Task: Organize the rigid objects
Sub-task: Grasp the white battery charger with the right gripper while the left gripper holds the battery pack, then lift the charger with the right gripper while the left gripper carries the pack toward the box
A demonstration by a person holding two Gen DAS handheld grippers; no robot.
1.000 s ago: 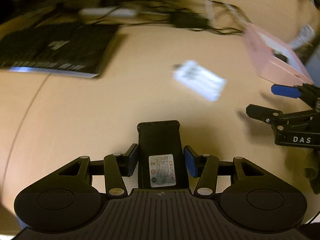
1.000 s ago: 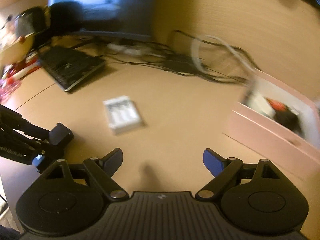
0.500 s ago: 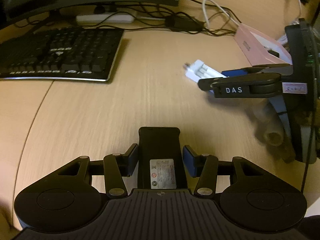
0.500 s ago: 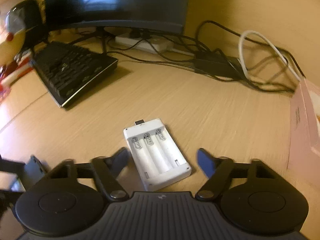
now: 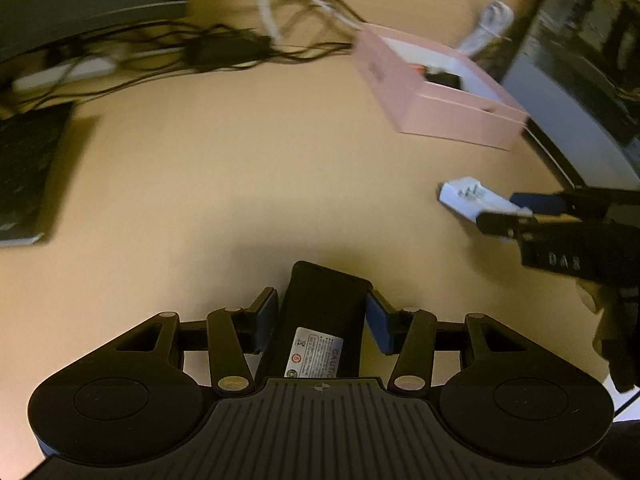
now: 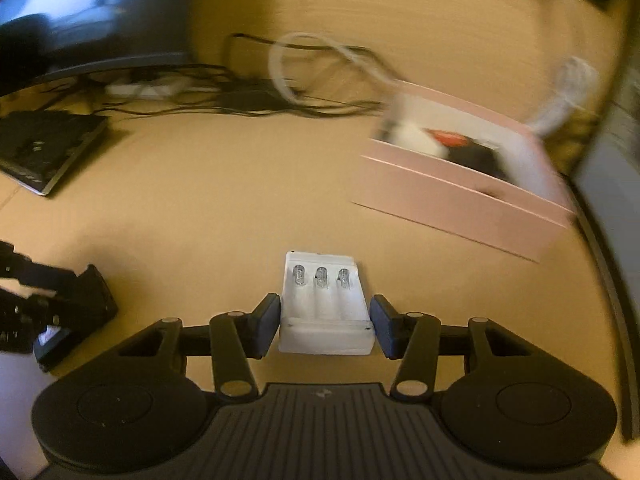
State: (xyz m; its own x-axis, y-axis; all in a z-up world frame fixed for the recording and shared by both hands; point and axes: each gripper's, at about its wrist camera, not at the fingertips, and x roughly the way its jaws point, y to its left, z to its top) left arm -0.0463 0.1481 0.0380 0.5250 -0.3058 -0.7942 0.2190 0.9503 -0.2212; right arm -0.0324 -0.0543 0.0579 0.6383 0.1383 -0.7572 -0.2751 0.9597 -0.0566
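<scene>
Pink box [image 6: 460,196] contents blurred

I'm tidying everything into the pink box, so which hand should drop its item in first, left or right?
Probably the right. The right gripper holds the white battery holder and appears nearer the pink box than the left gripper with its black battery pack.

Left gripper [image 5: 321,322] jaws clamped on black battery pack [image 5: 320,320]; right gripper [image 6: 325,327] jaws just closing, pads against white battery holder [image 6: 325,308].
</scene>
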